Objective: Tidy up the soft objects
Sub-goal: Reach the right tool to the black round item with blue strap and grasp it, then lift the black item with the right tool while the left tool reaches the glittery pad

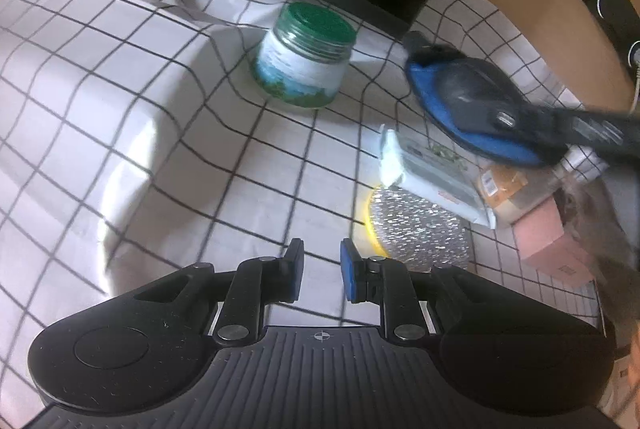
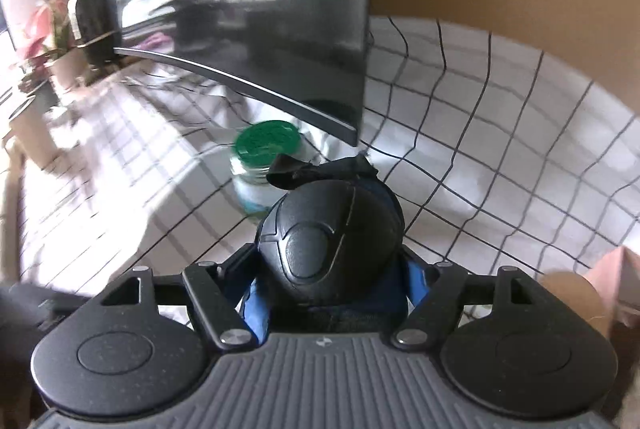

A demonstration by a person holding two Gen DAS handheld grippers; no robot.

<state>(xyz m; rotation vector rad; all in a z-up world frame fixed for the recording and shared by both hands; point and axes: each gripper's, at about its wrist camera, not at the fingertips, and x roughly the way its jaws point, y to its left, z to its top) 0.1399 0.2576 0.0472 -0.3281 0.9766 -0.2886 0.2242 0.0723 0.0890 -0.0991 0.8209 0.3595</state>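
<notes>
Slippage is the main risk: the right gripper (image 2: pixel 332 293) clasps a rounded black-and-blue padded object (image 2: pixel 332 229), possibly a knee pad, aloft over the checked cloth (image 2: pixel 500 165), and that domed shell could squirt free. Beyond it, the monitor's (image 2: pixel 280 41) lower edge overhangs the green-lidded jar (image 1: pixel 306 55), so a forward swing could knock either. The left gripper (image 1: pixel 320 275), nearly closed and empty, faces open cloth, with the silver scrubber (image 1: pixel 420 229), wipes pack (image 1: pixel 432 177) and pink box (image 1: pixel 544 241) crowded by the right edge.

Both wrist views angled down, close over checked cloth (image 1: pixel 200 133), sharing green-lidded jar (image 1: pixel 306 57)
</notes>
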